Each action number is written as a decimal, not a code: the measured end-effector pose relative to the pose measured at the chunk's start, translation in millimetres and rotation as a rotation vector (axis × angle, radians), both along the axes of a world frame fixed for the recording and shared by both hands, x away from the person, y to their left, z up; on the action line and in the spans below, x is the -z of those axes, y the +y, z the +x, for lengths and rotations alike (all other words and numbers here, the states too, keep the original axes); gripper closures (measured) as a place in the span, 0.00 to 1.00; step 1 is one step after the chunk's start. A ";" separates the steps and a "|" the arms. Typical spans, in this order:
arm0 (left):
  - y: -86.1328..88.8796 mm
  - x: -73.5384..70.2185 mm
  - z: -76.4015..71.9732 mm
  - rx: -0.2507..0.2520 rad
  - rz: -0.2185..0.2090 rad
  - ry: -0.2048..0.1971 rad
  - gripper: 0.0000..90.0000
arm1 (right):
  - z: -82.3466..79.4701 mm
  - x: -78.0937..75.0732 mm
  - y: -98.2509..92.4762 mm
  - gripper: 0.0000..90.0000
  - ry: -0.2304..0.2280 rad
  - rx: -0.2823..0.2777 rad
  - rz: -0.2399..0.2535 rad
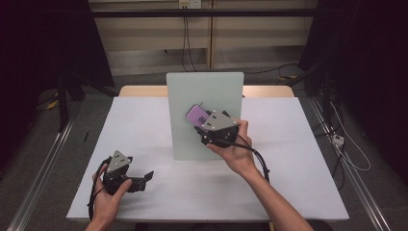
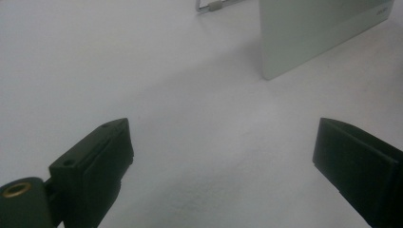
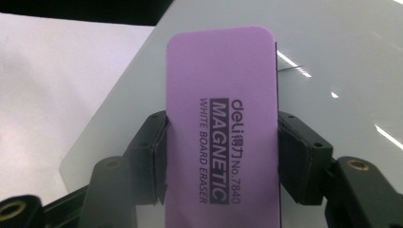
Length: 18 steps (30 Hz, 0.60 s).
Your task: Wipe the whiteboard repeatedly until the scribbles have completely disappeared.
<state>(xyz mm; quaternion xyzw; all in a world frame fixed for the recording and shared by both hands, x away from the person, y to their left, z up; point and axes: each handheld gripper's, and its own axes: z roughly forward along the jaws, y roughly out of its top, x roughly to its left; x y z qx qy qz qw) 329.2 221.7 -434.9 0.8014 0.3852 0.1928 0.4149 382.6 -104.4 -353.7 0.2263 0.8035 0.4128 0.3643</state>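
Observation:
A purple magnetic whiteboard eraser (image 3: 221, 118) sits between the two black jaws of my right gripper (image 3: 222, 156), which is shut on its long sides. In the high view the eraser (image 1: 197, 114) is held against the face of an upright pale whiteboard (image 1: 192, 91), with the right gripper (image 1: 208, 129) just below and right of it. My left gripper (image 1: 150, 175) rests low on the white table at the front left, pointing right. Its jaws stand wide apart with nothing between them (image 2: 223, 156).
The white table (image 1: 144, 125) spreads around the board. In the left gripper view the board's lower corner (image 2: 304, 42) stands ahead to the right, with a metal stand foot (image 2: 214, 6) behind it. Dark curtains and cables edge the room.

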 end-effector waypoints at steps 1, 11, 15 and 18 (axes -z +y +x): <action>0.0 -0.3 -0.4 0.002 0.004 0.005 0.07 | -0.9 3.7 2.9 0.46 0.010 -0.009 0.000; 0.7 -0.4 0.0 -0.001 0.002 0.001 0.07 | -0.4 5.8 7.6 0.46 0.046 -0.033 -0.001; 0.9 -0.8 -0.1 0.002 0.004 -0.001 0.07 | 3.5 -6.1 3.9 0.46 0.024 -0.012 0.019; 0.5 -0.3 -0.4 0.002 0.001 0.001 0.07 | 5.6 -12.5 1.2 0.46 0.013 -0.003 0.026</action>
